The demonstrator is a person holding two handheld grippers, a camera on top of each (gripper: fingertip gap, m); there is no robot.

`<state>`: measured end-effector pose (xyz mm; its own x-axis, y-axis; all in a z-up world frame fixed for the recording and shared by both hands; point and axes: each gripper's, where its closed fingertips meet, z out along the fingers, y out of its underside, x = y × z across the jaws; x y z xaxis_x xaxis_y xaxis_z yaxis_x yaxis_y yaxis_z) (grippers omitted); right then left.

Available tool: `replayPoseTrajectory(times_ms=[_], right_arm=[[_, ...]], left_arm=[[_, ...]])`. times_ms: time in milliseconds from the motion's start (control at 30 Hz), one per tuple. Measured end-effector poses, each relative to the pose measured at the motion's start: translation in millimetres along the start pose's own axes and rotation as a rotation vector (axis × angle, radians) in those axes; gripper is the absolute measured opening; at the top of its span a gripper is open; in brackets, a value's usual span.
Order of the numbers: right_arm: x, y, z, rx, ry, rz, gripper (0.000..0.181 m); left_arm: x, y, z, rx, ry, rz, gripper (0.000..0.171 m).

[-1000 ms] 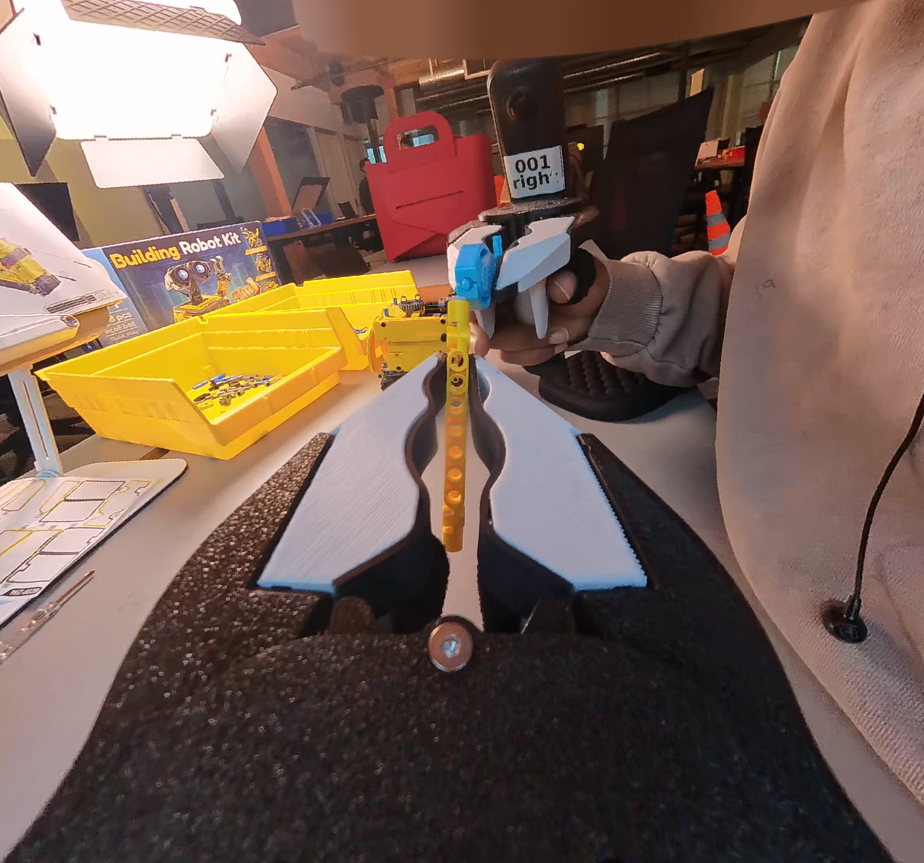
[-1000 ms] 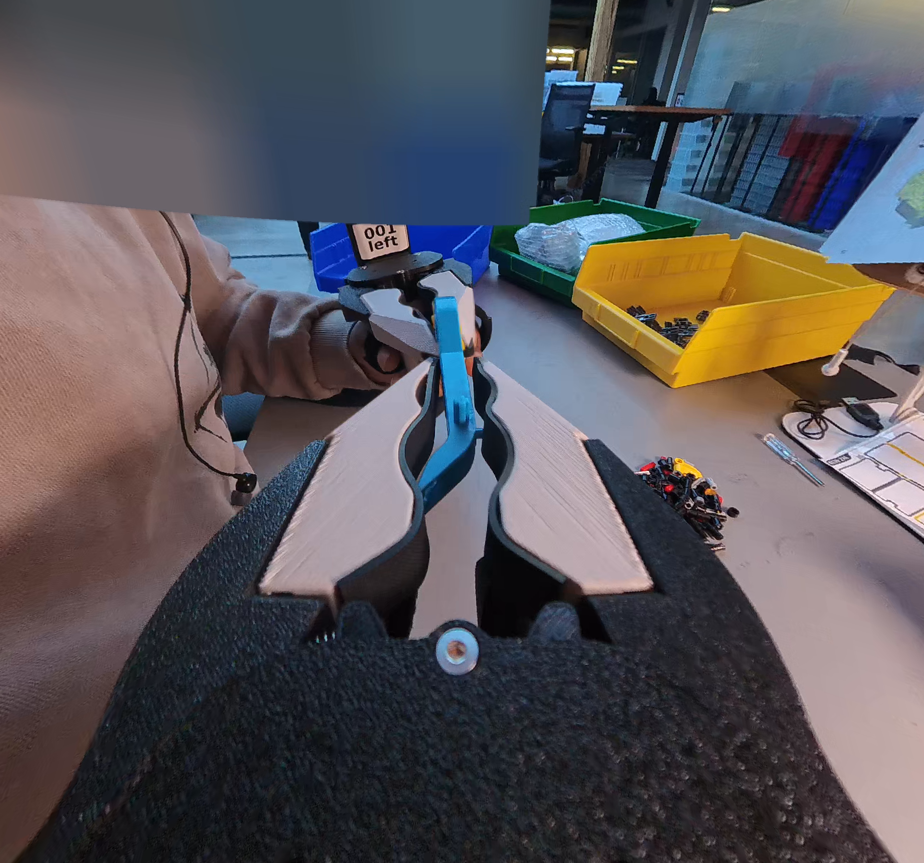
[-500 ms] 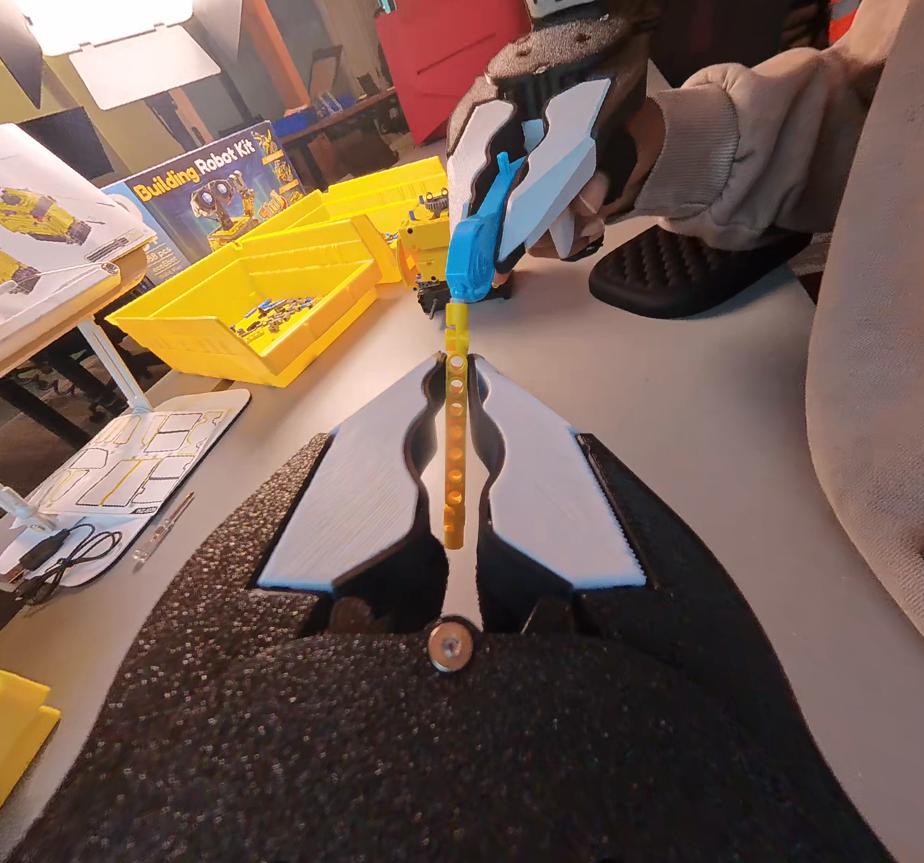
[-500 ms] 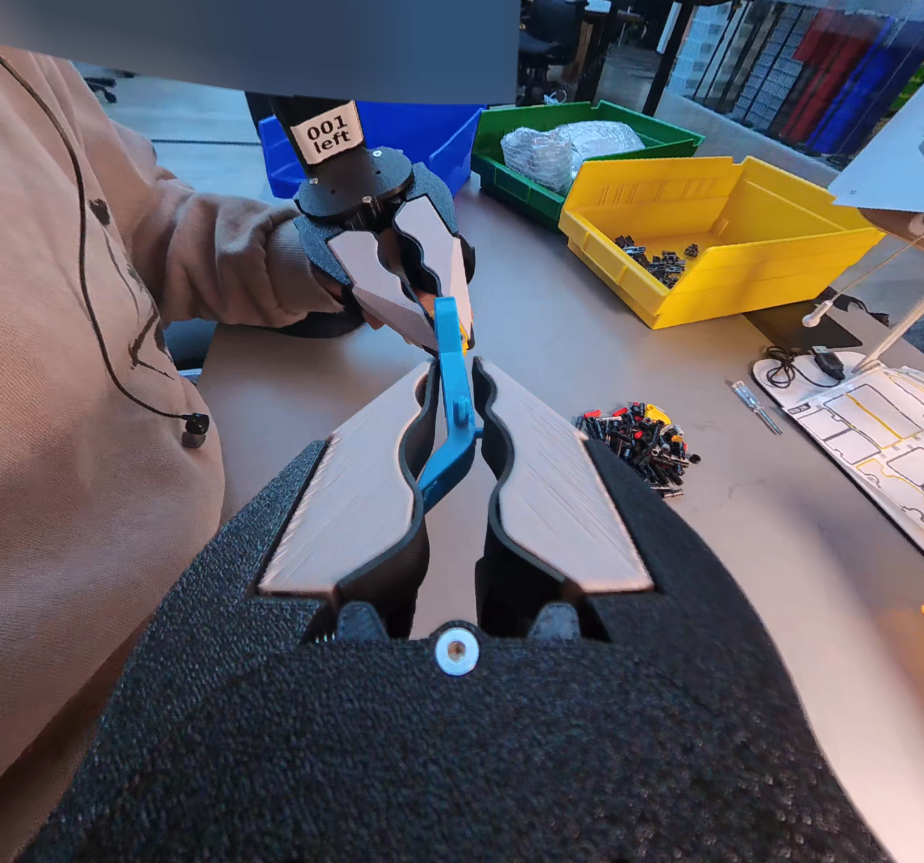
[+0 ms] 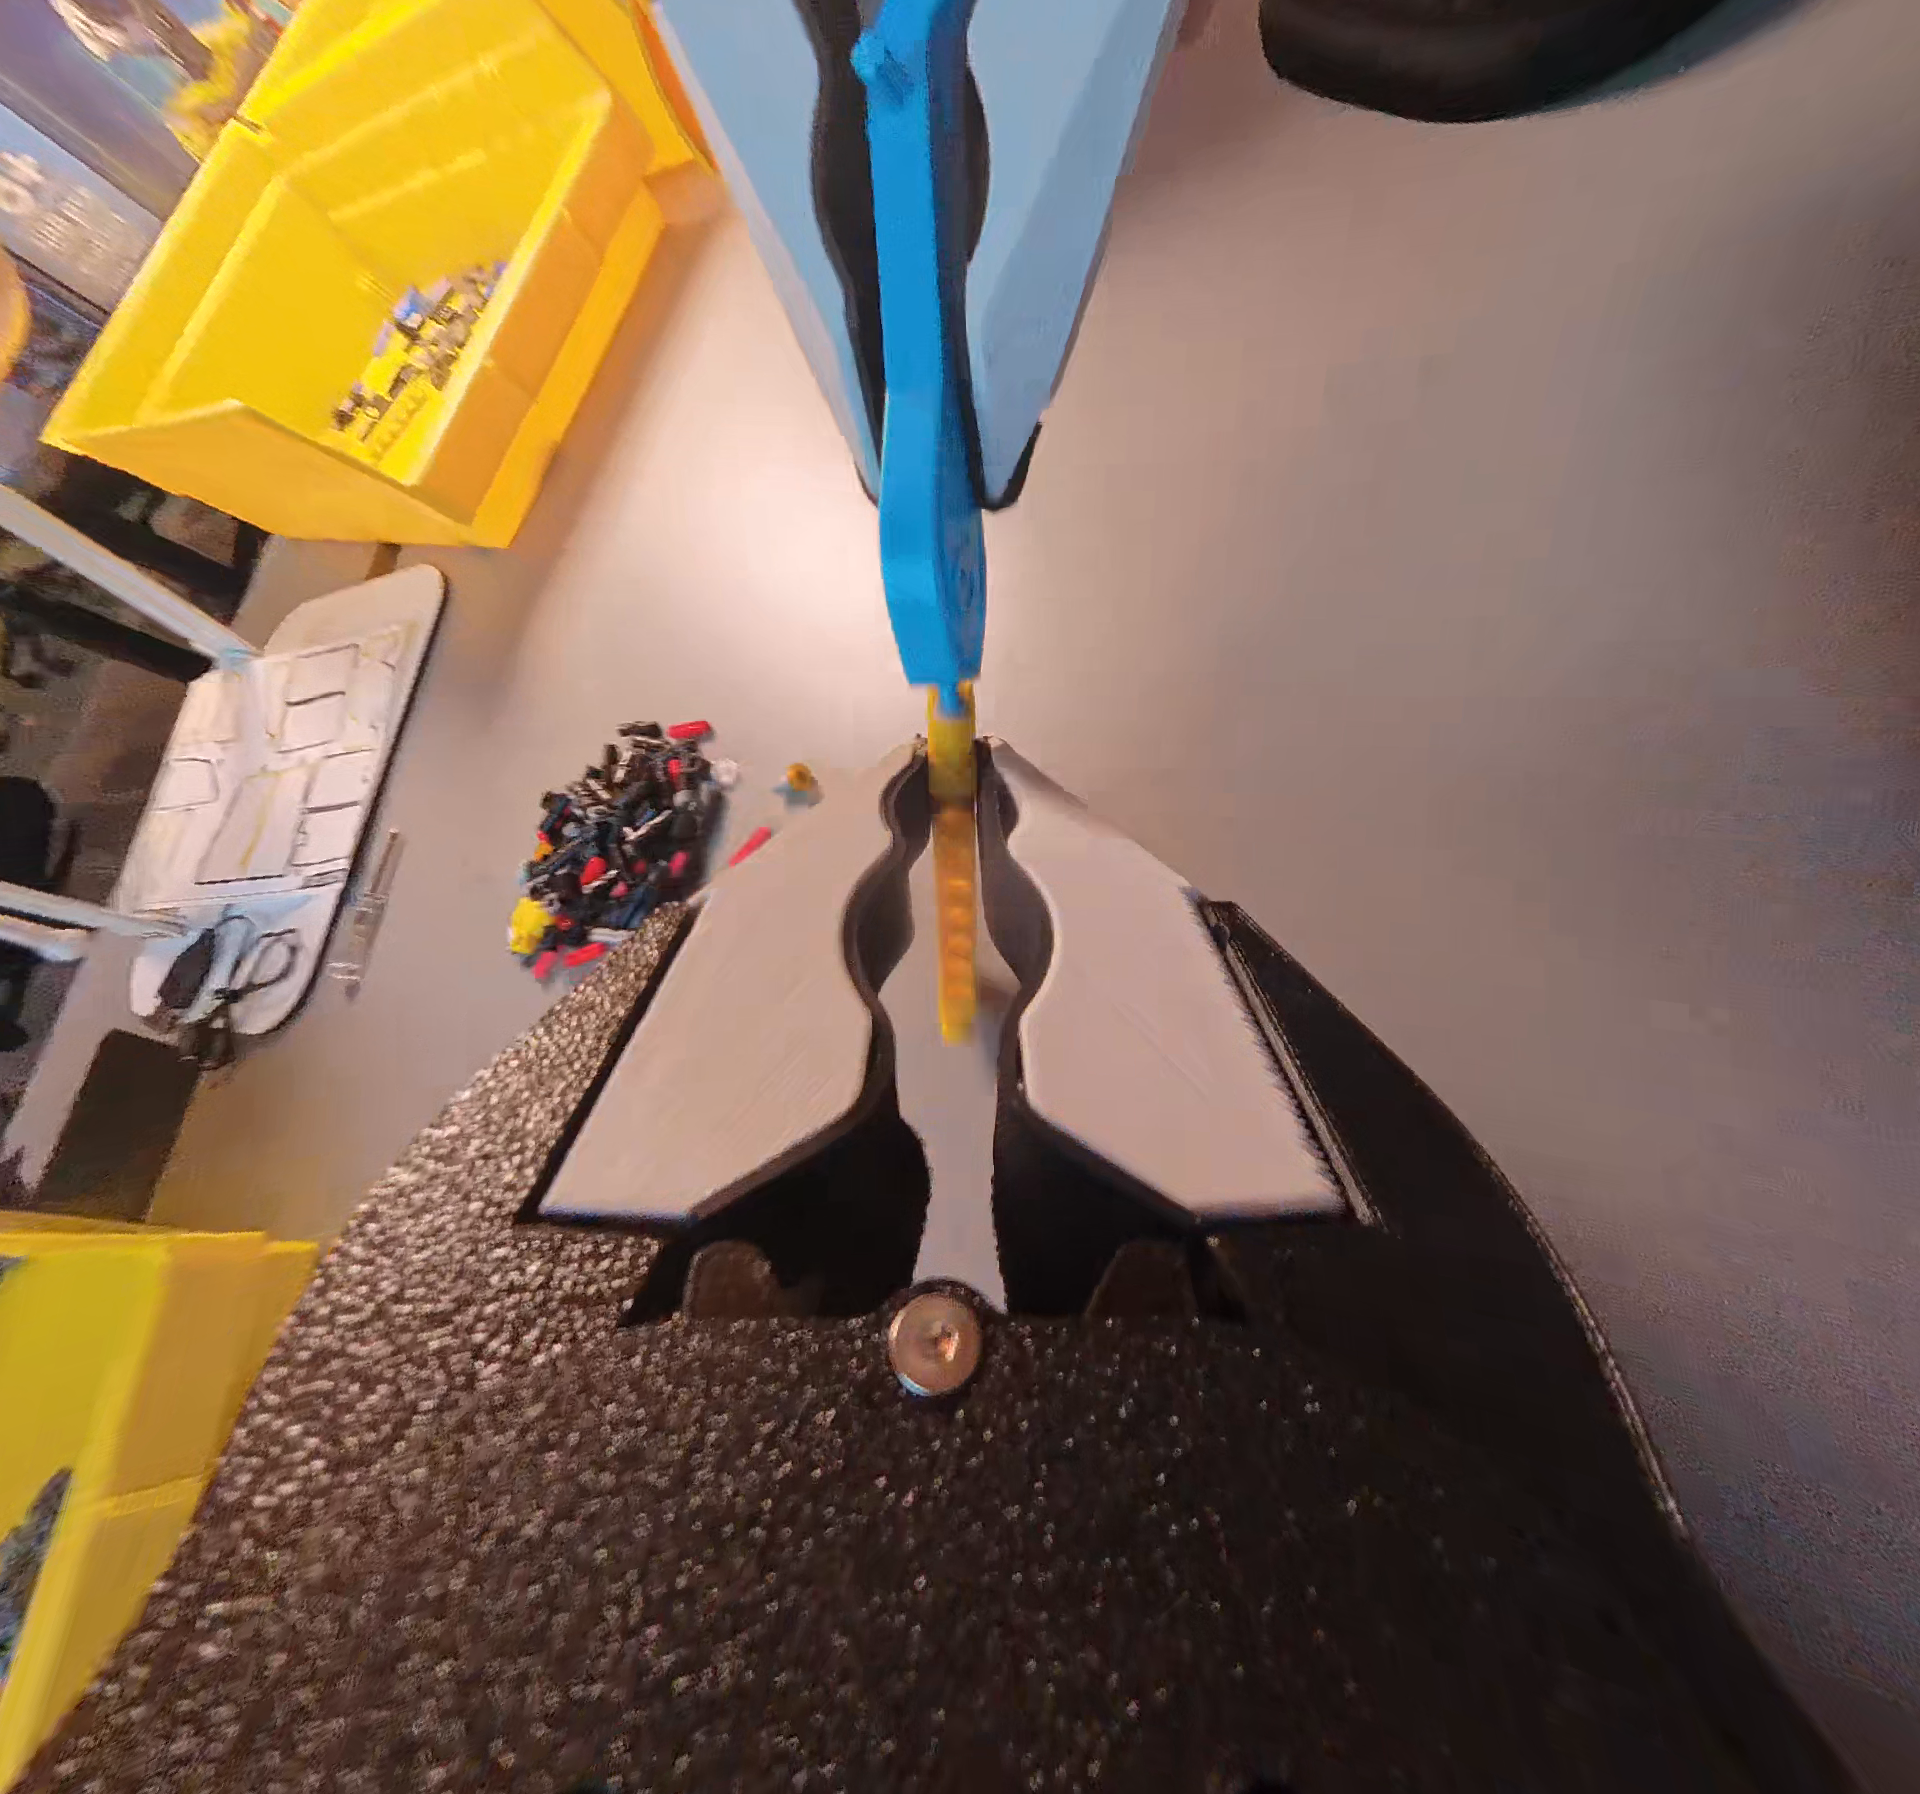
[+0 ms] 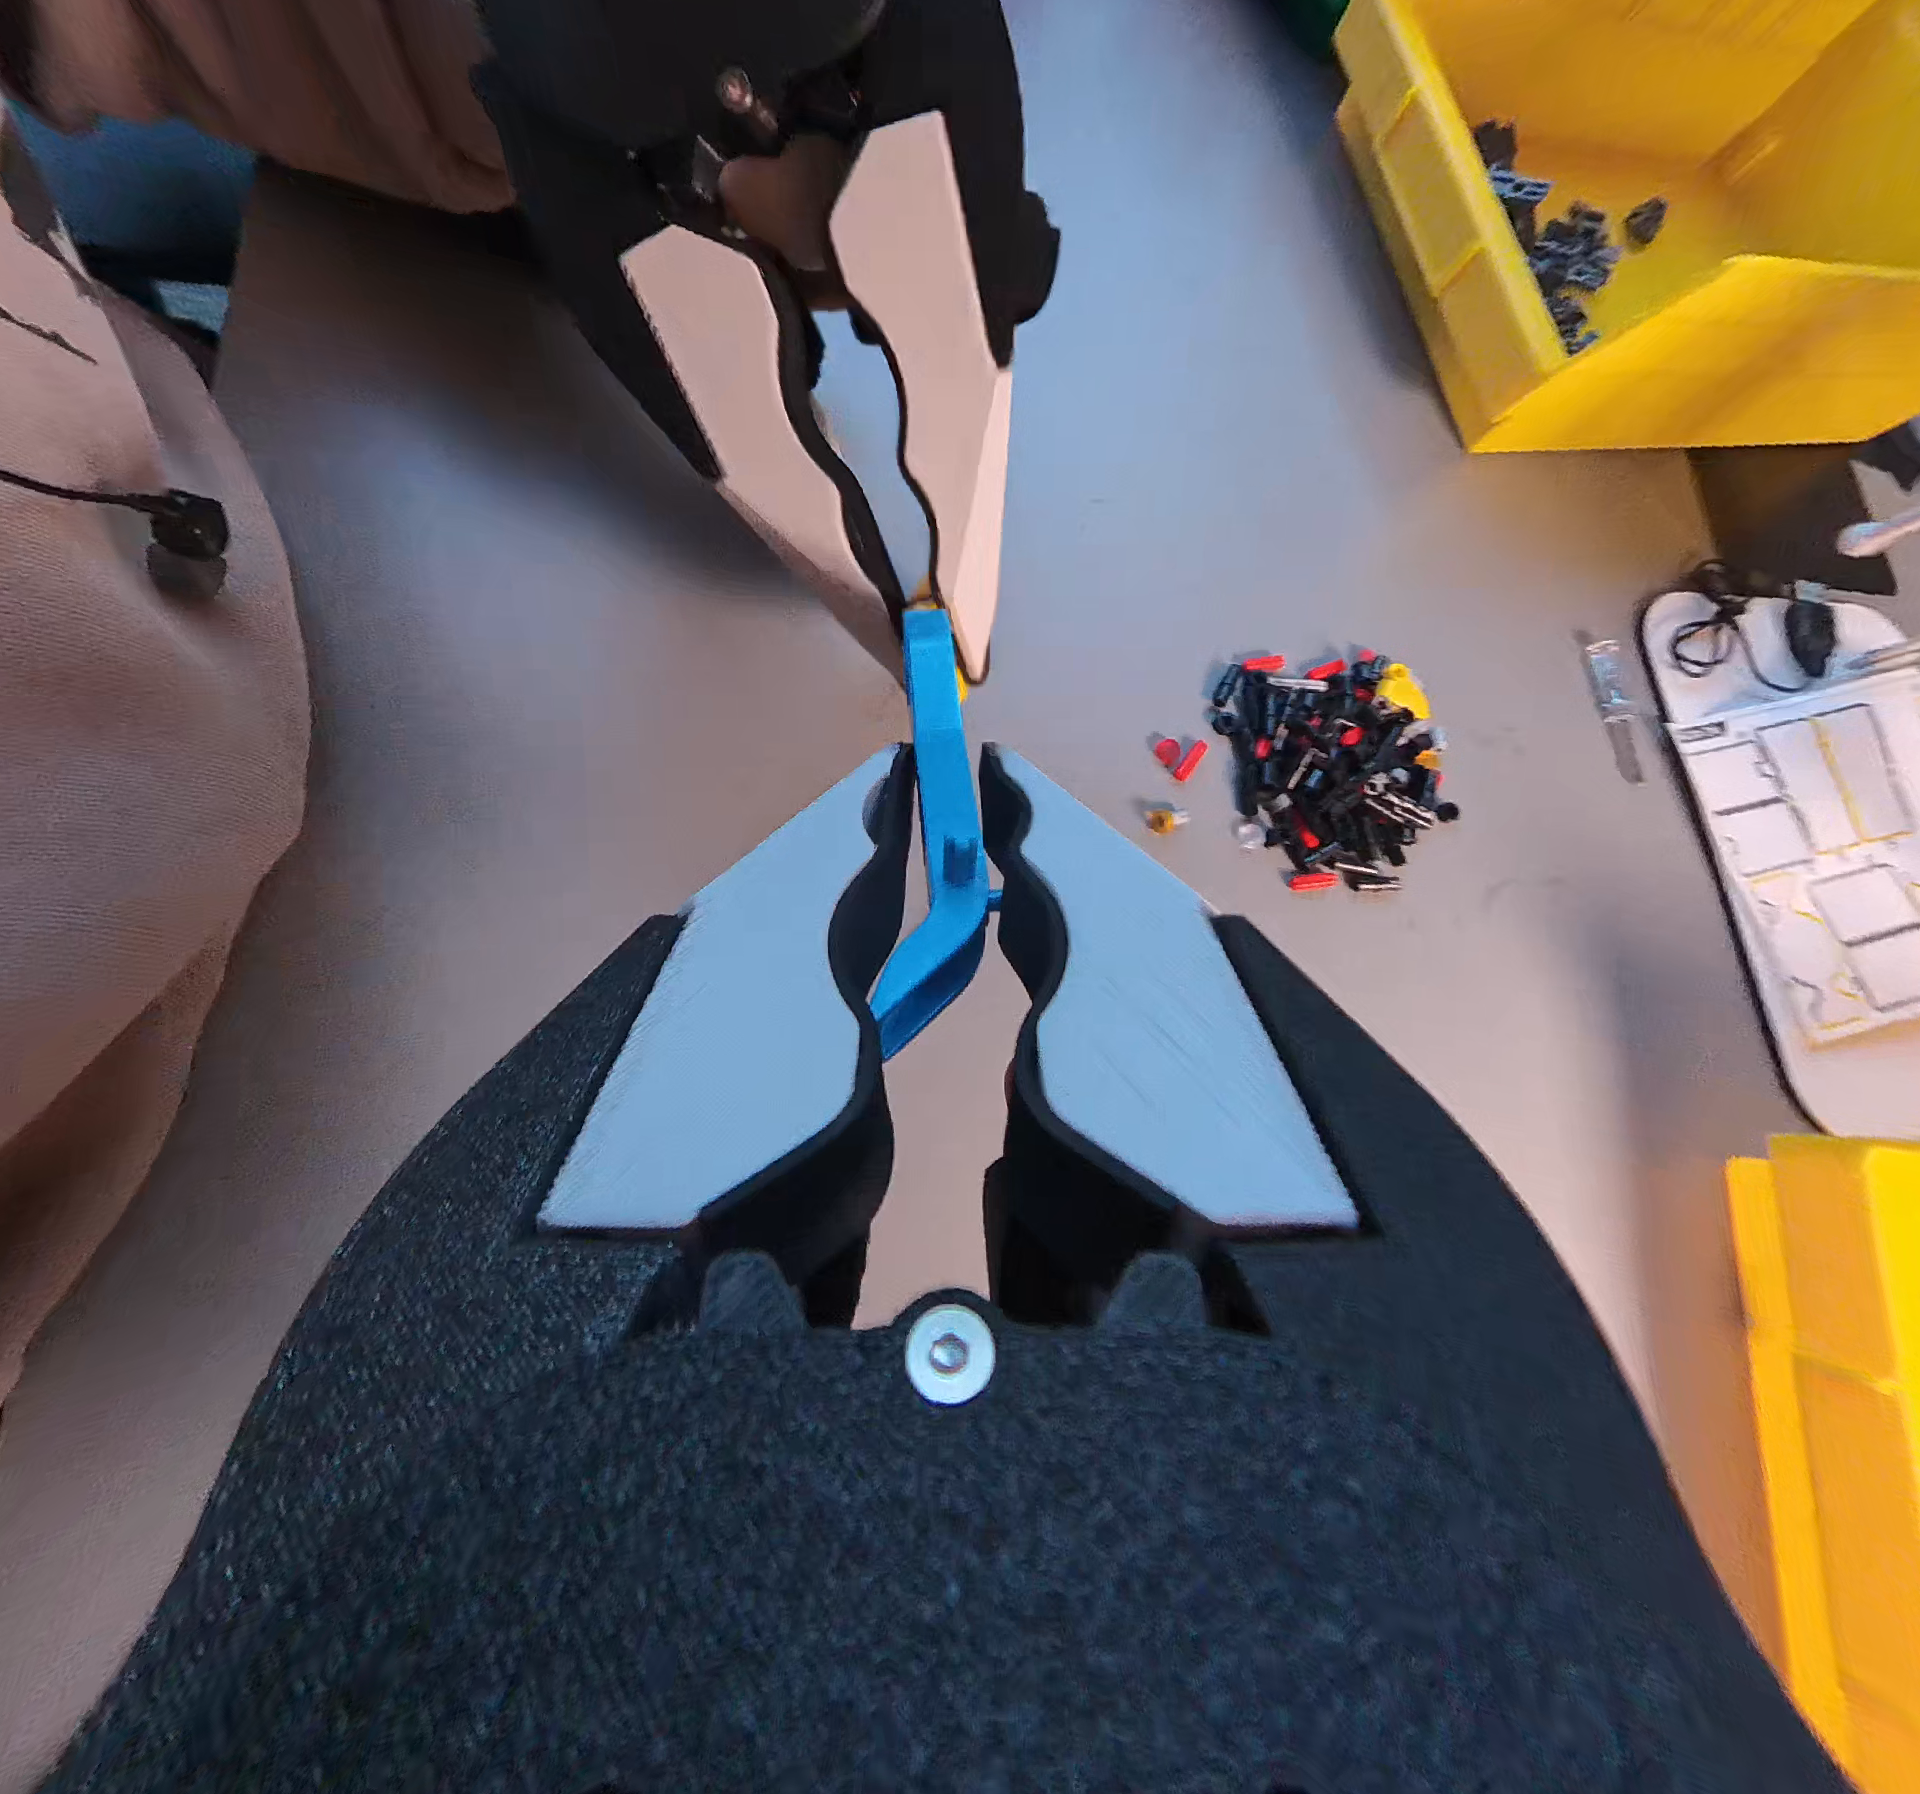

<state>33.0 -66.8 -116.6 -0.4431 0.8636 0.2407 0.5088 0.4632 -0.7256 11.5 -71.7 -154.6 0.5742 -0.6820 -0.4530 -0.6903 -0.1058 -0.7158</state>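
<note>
A long yellow beam (image 5: 956,897) pierced with a row of round holes was clamped between the closed fingertips of the left gripper (image 5: 951,778). Its long axis was laid along the fingers, with its far end pointed forward past the tips. A bent blue piece (image 6: 940,851), flat and angled near its lower end, was pinched in the closed right gripper (image 6: 940,768), its straight part pointed forward out of the tips. The far end of the blue piece (image 5: 930,414) was met by the end of the yellow beam; whether the two were joined could not be told through the blur. In the right wrist view only a small yellow bit of the beam (image 6: 954,682) was seen at the left gripper's (image 6: 940,638) tips. Both pieces were held above a grey table (image 5: 1455,705). A heap of small black and red parts (image 6: 1330,788) was spread on the table just beside the grippers, with a few loose red pins (image 6: 1179,755) near it. Farther off, a yellow bin (image 6: 1662,186) with dark parts inside and a white sheet with outlined shapes (image 6: 1808,871) were placed. A beige sleeve (image 6: 239,30) was seen behind the left gripper.
</note>
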Motion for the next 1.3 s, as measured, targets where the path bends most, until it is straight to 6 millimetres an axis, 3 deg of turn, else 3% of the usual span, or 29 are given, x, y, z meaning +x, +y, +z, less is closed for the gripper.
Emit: replayPoseTrajectory(times_ms=[33,200,300,433,567,700,867,1000,1100,1300], right_arm=[[-4.5,-1.1,6.5,0.004,-0.029,0.015,0.011],[12.2,-6.1,15.1,-0.057,0.058,0.03,0.01],[21.6,16.2,18.2,-0.197,0.07,0.004,0.007],[24.2,31.9,20.3,-0.183,0.008,0.074,0.004],[27.1,28.8,16.6,-0.108,-0.013,0.156,0.005],[23.6,37.7,17.2,-0.077,-0.053,0.239,0.005],[17.4,53.6,21.3,-0.067,-0.096,0.318,0.005],[12.9,63.4,27.0,-0.076,-0.105,0.337,0.006],[11.2,67.8,29.9,-0.075,-0.103,0.342,0.006],[9.8,64.1,36.3,-0.07,-0.073,0.257,0.006]], left_arm=[[-0.1,1.6,1.0,-0.011,0.001,-0.01,0.006],[-19.3,10.1,-1.9,-0.051,-0.018,-0.123,0.006],[-25.2,10.5,0.4,-0.071,0.009,-0.164,0.006],[-28.9,7.6,7.8,-0.077,0.068,-0.167,0.006],[-27.7,4.3,19.1,-0.08,0.096,-0.167,0.006],[-28.6,4.3,23.9,-0.102,0.129,-0.194,0.006],[-7.1,55.5,26.6,-0.407,0.308,-0.212,0.006],[4.1,49.1,29.9,-0.307,0.397,-0.32,0.006],[3.4,47.8,24.0,-0.243,0.419,-0.367,0.033],[-8.7,5.2,12.3,0.062,0.42,-0.511,0.039]])
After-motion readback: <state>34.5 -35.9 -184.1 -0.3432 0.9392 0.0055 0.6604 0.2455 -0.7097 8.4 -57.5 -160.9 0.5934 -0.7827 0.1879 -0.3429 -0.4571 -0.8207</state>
